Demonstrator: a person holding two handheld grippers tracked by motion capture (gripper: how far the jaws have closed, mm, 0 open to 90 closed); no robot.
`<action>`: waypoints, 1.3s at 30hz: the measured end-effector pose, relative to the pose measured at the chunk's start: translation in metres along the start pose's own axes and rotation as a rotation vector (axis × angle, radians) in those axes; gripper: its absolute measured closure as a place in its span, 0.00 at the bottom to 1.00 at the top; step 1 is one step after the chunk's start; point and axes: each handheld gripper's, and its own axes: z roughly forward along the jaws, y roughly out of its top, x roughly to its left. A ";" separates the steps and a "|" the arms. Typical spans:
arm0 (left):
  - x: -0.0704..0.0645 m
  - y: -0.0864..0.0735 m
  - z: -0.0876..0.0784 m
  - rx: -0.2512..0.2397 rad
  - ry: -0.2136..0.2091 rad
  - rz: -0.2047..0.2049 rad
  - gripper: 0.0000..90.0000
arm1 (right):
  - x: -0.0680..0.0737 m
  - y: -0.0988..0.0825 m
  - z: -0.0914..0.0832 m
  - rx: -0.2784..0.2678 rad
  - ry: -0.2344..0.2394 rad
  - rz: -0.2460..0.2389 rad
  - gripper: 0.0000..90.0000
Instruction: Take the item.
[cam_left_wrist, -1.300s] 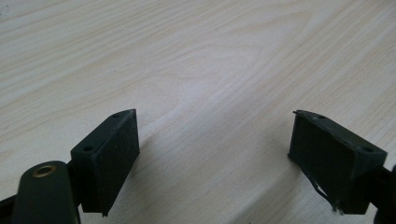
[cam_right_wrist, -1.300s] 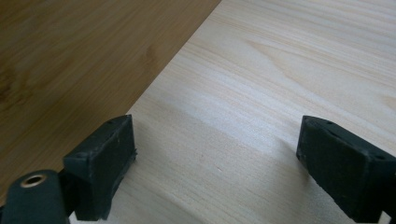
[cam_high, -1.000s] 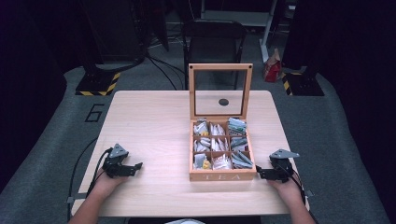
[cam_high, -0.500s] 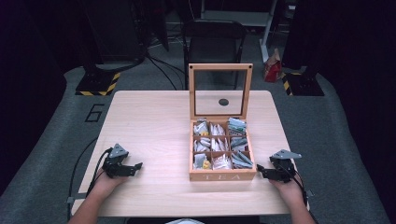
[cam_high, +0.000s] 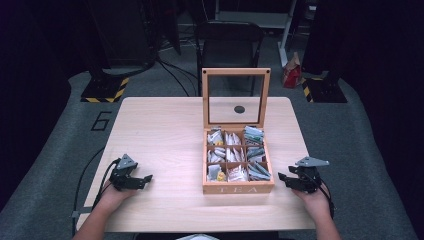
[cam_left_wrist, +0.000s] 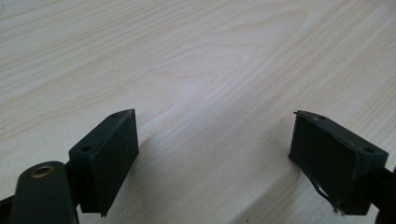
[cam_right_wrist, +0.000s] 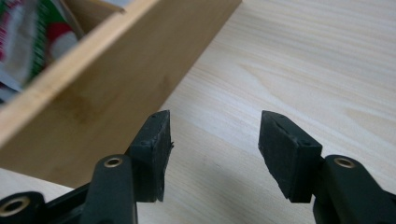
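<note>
A wooden tea box (cam_high: 238, 189) stands on the table (cam_high: 165, 135) right of centre, its glass lid (cam_high: 236, 98) upright. Its compartments hold several tea bags (cam_high: 228, 160). My left gripper (cam_high: 144, 179) rests near the front left of the table, jaws wide open over bare wood (cam_left_wrist: 210, 140), nothing between them. My right gripper (cam_high: 283, 178) hovers just right of the box, near its front corner. Its jaws have just been closing but still stand apart, with nothing between them (cam_right_wrist: 215, 140). The box wall (cam_right_wrist: 116, 88) fills the left of the right gripper view.
A dark chair (cam_high: 229, 45) stands behind the table. Floor stands with yellow-black bases (cam_high: 105, 90) and a red-white bag (cam_high: 291, 70) sit on the grey floor beyond. A white object (cam_high: 197, 237) peeks in at the table's front edge.
The right gripper has lifted slightly beside the box and its jaws have narrowed. The left gripper has stayed put.
</note>
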 end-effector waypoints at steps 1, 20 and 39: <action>0.000 0.000 -0.001 0.012 -0.010 -0.010 0.17 | 0.003 0.002 -0.002 -0.007 0.001 0.010 0.49; 0.000 0.000 -0.001 0.012 -0.009 -0.006 0.16 | 0.030 0.039 -0.031 -0.071 0.066 -0.059 0.57; 0.000 0.000 -0.001 0.012 -0.008 -0.006 0.16 | 0.043 0.076 -0.019 -0.078 0.166 -0.111 0.67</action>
